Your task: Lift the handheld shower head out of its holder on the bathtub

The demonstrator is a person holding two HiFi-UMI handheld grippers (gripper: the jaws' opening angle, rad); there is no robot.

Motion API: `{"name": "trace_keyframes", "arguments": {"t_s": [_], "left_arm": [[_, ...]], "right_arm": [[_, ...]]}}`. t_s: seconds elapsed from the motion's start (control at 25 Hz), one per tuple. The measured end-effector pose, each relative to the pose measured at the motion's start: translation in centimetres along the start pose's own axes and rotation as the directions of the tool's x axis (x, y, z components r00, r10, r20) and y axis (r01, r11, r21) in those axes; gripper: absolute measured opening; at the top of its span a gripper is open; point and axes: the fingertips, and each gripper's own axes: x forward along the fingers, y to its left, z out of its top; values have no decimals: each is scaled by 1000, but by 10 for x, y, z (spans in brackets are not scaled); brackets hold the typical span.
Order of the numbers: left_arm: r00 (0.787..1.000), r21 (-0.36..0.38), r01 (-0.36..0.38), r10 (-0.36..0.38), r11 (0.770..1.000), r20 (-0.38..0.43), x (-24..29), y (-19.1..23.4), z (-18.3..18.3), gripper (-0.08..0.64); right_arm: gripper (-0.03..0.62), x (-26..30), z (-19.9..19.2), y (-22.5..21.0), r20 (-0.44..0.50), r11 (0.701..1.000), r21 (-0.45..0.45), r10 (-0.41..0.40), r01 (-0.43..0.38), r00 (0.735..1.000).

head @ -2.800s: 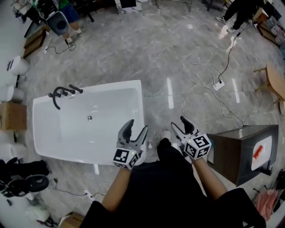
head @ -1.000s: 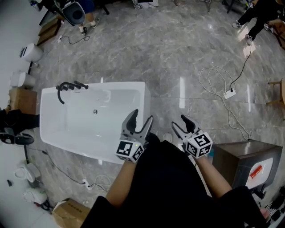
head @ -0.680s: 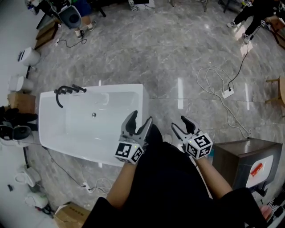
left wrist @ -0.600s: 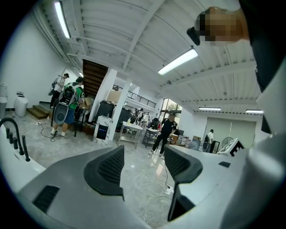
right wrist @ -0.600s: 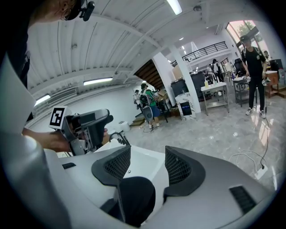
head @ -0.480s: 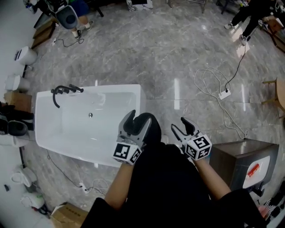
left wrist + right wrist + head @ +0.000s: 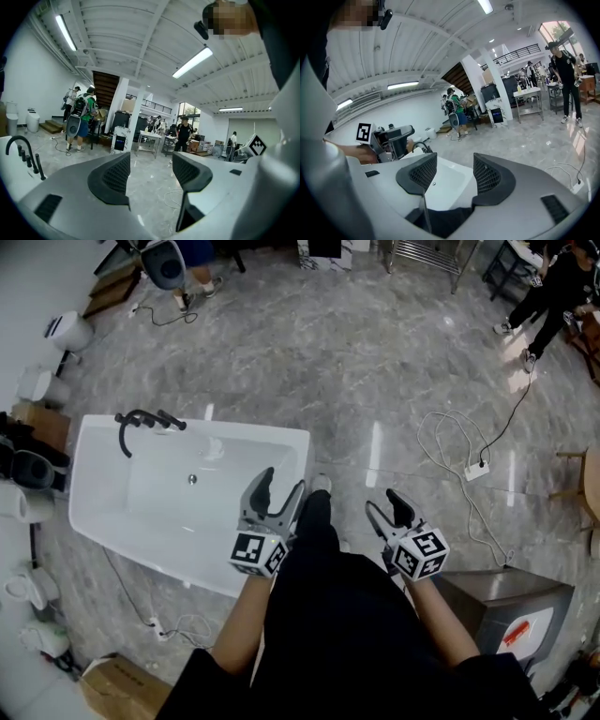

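Observation:
A white bathtub (image 7: 103, 512) stands on the marble floor at the left of the head view. Black fittings sit on its far-left rim: an arched spout (image 7: 122, 439) and the handheld shower head (image 7: 171, 421) lying in its holder. My left gripper (image 7: 279, 486) hangs open over the tub's right end, well away from the fittings. My right gripper (image 7: 386, 504) is open over the floor to the right. In the left gripper view the open left gripper (image 7: 150, 171) has the spout (image 7: 18, 143) at far left. The right gripper (image 7: 451, 173) looks at the tub (image 7: 450, 180).
A white cable and power strip (image 7: 478, 468) lie on the floor at the right. A metal cabinet (image 7: 511, 601) stands at lower right. Toilets (image 7: 70, 331), boxes (image 7: 42, 423) and dark bags (image 7: 28, 468) crowd the left wall. People stand at the far back (image 7: 553, 287).
The person has stepped and the view has shifted; a shoe now shows ahead beside the tub's right end. Both grippers stay open, in the same place relative to the body.

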Motion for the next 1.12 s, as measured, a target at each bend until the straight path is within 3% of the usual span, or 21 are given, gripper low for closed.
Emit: {"name": "trace_keyframes", "arguments": {"t_s": [0.44,0.6,0.84,1.12], "left_arm": [[983,-65,-179,175,982,-57,44,151,-20,261],[941,-149,-335,337,930,-15,34,218,-7,261],[888,-148,-458,460,876,-26,27,291,-12,261],[778,-206,-624,625,754,-65,1,387,-39,261]], "right_arm": [[216,136,68,-5,-78,991,-95,89,-96,993],[216,177,80,11,-119,984,-97,136,-148,983],[216,226,76,26,-193,974,-83,193,-212,962],[216,270,75,41,-256,952,-101,255,-288,932]]}}
